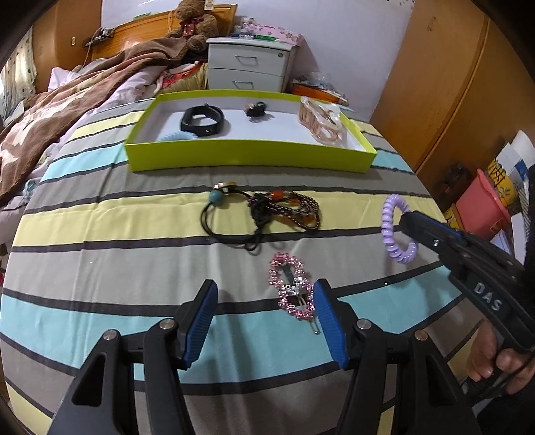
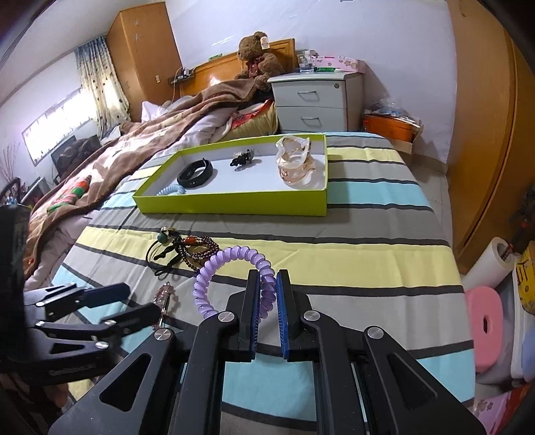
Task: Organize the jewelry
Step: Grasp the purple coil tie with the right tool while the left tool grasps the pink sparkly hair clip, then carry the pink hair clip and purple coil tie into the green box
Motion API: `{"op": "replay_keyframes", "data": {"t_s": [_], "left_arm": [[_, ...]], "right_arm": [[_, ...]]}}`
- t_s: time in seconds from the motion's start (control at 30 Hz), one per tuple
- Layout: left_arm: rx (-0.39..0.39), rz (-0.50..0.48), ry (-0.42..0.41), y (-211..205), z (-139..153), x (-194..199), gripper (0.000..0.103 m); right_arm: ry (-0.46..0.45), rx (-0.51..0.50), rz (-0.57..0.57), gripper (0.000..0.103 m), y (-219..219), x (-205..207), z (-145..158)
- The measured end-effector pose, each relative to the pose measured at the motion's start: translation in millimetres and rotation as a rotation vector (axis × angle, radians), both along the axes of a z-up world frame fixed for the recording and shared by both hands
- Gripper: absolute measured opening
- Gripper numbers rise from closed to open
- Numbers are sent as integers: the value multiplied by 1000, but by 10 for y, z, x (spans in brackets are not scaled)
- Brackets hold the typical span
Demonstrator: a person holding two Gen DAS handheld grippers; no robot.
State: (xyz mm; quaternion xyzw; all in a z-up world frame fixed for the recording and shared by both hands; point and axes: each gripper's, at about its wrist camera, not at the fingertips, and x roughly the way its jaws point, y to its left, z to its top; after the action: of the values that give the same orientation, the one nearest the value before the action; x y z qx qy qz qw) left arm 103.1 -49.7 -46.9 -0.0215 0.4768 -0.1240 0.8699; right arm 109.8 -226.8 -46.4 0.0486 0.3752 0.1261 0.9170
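My right gripper (image 2: 267, 287) is shut on a purple coil hair tie (image 2: 220, 267), which hangs lifted off the striped bedspread (image 2: 367, 261); from the left wrist the same purple coil hair tie (image 1: 396, 231) dangles from the right gripper (image 1: 406, 221). My left gripper (image 1: 264, 301) stands open just above the bed, with a pink rhinestone hair clip (image 1: 291, 287) lying by its right finger. A tangle of black cord and dark beaded bracelets (image 1: 264, 214) lies further ahead. The green tray (image 1: 250, 157) holds a black band (image 1: 202, 120), a blue coil, a dark clip and pale bangles (image 1: 322, 120).
A brown blanket (image 1: 67, 100) covers the left side of the bed. A white nightstand (image 1: 249, 65) and a teddy bear (image 1: 194, 23) stand behind the tray. Wooden wardrobe doors (image 1: 451, 83) and a pink bin (image 1: 481, 207) are to the right, off the bed's edge.
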Motion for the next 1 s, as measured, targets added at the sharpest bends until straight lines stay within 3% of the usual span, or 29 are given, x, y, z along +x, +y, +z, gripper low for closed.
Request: {"op": "replay_keyframes", "data": {"t_s": [0.4,0.47,0.73,1.0], "left_arm": [[57,9,-14,-146,-47,23,57],[49,5,-22,-163,-43,17,46],[27,-40,-31,-232,-35,7,21],[13,-50,-38,-235,-20,-9,13]], "right_arm": [[-7,10,4,10,-5,-16,0],[-9,12,3,10,-8,-19,1],[-8,11,1,10,-8,-29,-2],[-8,7,-5,10,-16,-28,0]]}}
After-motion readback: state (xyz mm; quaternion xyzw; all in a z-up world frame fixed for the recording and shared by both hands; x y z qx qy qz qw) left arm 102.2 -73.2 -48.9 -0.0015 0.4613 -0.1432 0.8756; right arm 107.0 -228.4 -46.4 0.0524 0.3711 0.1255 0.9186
